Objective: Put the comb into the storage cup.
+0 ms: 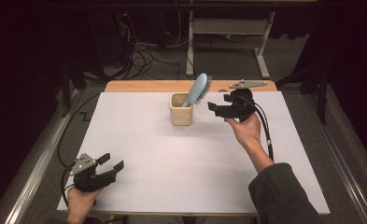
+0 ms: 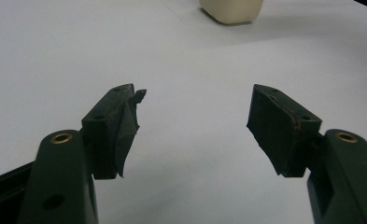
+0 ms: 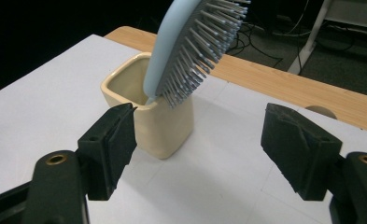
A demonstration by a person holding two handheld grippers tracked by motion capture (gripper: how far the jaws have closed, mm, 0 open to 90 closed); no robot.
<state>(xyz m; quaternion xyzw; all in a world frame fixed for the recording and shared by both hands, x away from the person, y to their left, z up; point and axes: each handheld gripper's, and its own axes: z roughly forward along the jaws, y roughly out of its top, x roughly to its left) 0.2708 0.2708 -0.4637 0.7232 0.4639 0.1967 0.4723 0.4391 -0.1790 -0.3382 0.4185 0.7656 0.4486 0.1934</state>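
A light blue hairbrush (image 1: 198, 88) (image 3: 190, 44) stands handle-down in a cream square cup (image 1: 181, 109) (image 3: 146, 116), its head leaning right over the rim, bristles facing right. My right gripper (image 1: 214, 108) (image 3: 197, 140) hovers just right of the cup, jaws open and empty, pointing left at it. My left gripper (image 1: 112, 162) (image 2: 193, 123) rests at the table's front left, open and empty, far from the cup (image 2: 231, 10).
A white sheet (image 1: 190, 158) covers the table, with a wooden edge (image 1: 139, 86) showing at the back. A black cable (image 1: 265, 130) trails from the right gripper along the forearm. Beyond the table are a desk frame (image 1: 228, 28) and floor cables (image 1: 146, 58).
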